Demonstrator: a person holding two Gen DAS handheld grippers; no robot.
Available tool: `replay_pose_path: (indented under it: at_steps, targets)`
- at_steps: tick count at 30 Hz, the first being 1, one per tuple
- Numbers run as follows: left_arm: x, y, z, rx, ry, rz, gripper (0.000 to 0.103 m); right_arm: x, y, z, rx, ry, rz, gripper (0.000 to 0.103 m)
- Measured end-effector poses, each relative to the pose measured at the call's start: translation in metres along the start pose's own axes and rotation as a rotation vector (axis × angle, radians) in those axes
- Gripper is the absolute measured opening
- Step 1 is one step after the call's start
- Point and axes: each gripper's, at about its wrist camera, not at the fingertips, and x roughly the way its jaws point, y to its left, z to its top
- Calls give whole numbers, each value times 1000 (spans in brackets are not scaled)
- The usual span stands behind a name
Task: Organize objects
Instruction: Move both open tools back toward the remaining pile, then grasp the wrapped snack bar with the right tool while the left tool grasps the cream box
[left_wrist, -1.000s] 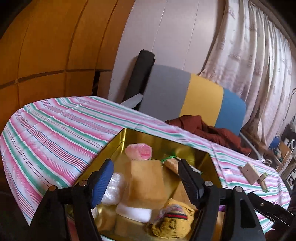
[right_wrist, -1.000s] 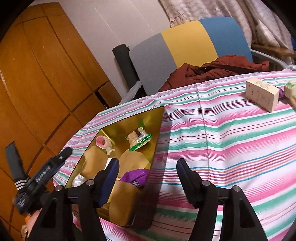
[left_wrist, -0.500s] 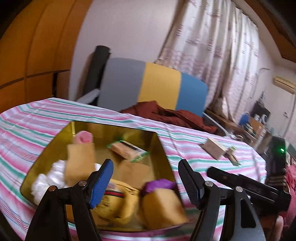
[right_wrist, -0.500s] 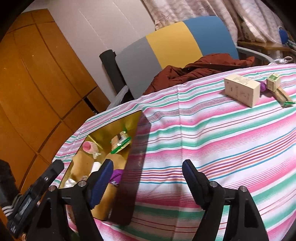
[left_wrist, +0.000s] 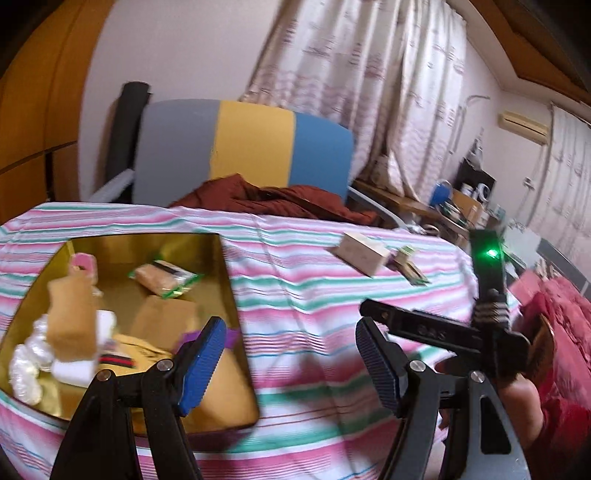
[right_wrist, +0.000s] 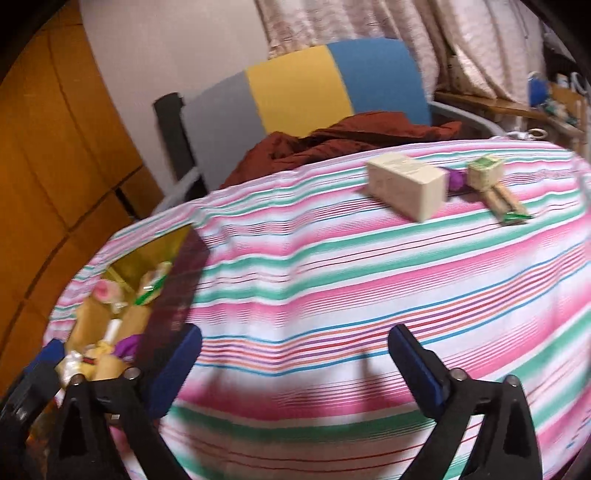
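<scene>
A gold tin (left_wrist: 227, 269) sits at the left on the striped tablecloth (left_wrist: 306, 295), filled with several items: tan blocks, a pink roll, a green-edged packet (left_wrist: 164, 278) and white wads. My left gripper (left_wrist: 290, 363) hovers open over the tin's right rim with nothing between its jaws. My right gripper (right_wrist: 295, 365) is above bare cloth, its jaws opening wide and empty. Far across the table lie a cream box (right_wrist: 406, 190), a purple piece (right_wrist: 456, 181), a small green-topped box (right_wrist: 485, 171) and a green-edged stick packet (right_wrist: 506, 205).
A grey, yellow and blue chair back (left_wrist: 243, 147) stands behind the table with a rust-red garment (left_wrist: 280, 201) draped below it. Wooden panels (right_wrist: 55, 166) fill the left. A person's hand and red clothing (left_wrist: 554, 369) hold the right gripper's body at the right.
Both views have swung right, away from the tin toward the far boxes. The right gripper's jaws have spread much wider. The left gripper stays open.
</scene>
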Motion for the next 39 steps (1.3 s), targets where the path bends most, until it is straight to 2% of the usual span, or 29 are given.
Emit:
replay_pose_path:
  at_steps: [5,15,21,24,29,32,33,34,39]
  targets:
    - [21,-24,-1,28,68,-52,74,-6,-35,7,-6,-38,-82,102]
    - [64,-66,-5,65,173,-94,74,-6,-125,31,107,-67,-194,102]
    - [77,-78,-11,86,223,-96,74,5,-171,74,104,-103,-277,102]
    - [80,-82,-12,92,233,-93,74,24,-191,97,100,-80,-313,102]
    - [85,-85,-13,107,245,-83,74,75,-217,124,57,16,-383,82]
    - [92,-86,-13,109,259,-80,74,96,-227,127,78,83,-358,70]
    - [95,-87,-13,109,264,-81,74,95,-227,126,72,75,-363,64]
    - [98,-88,-13,108,267,-83,74,93,-225,125,62,66,-355,51]
    - [110,-97,-3,108,262,-105,74,79,-206,115,-22,25,-399,50]
